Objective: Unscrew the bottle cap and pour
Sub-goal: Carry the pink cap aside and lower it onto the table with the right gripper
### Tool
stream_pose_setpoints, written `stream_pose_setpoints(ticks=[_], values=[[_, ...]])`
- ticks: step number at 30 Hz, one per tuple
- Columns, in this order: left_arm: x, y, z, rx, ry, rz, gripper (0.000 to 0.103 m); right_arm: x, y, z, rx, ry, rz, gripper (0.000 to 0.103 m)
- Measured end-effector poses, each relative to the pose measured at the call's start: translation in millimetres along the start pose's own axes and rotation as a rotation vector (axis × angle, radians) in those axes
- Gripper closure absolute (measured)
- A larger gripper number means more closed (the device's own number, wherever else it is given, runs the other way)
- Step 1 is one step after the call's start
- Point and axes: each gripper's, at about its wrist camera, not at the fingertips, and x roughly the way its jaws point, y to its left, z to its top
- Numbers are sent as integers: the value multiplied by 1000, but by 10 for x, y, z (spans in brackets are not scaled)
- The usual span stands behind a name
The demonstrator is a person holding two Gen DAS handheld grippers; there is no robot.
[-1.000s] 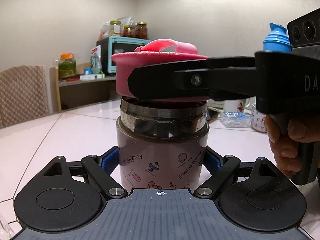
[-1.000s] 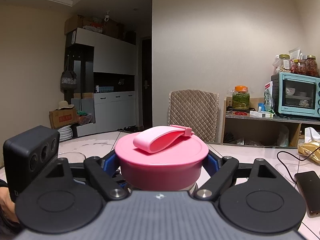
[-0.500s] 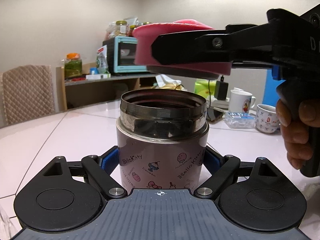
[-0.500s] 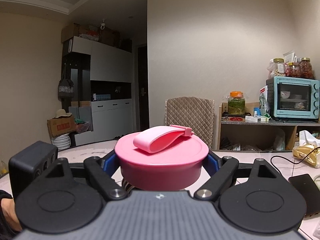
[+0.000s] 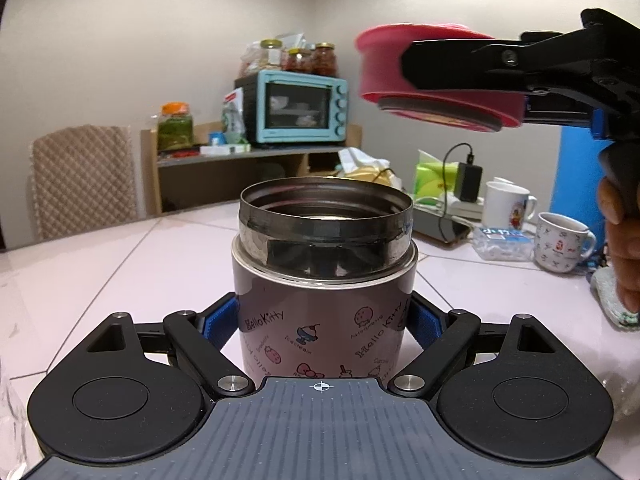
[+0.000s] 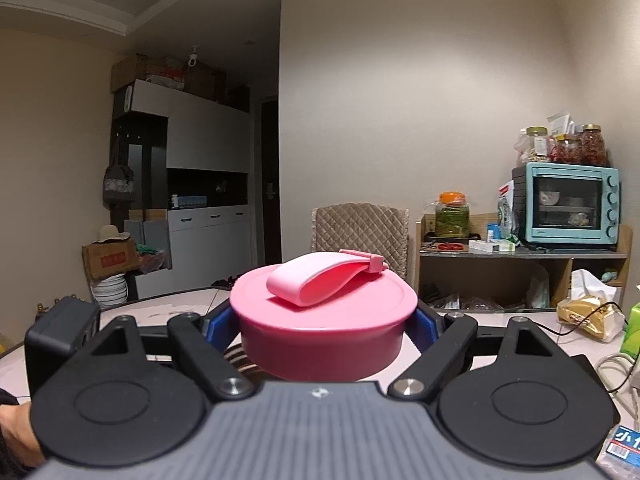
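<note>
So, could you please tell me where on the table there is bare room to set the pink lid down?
The pink lid could go on the bare pale table left of the jar, toward the quilted chair. The right side is crowded: two mugs, a charger, a tissue pack and a green box.

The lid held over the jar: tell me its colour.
Pink, with a pink strap handle on top. The lid shows best in the right wrist view.
</note>
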Motion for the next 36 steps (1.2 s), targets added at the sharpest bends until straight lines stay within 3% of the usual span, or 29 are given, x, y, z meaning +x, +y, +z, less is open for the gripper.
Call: stream_pose_setpoints(ticks=[14,36], values=[[-29,-110,9,-32,2,114,13,-77,-251,-133,46,25,-56,18],[-29,-184,19,-83,1,188,13,59,-511,-546,75,148,-159,18]])
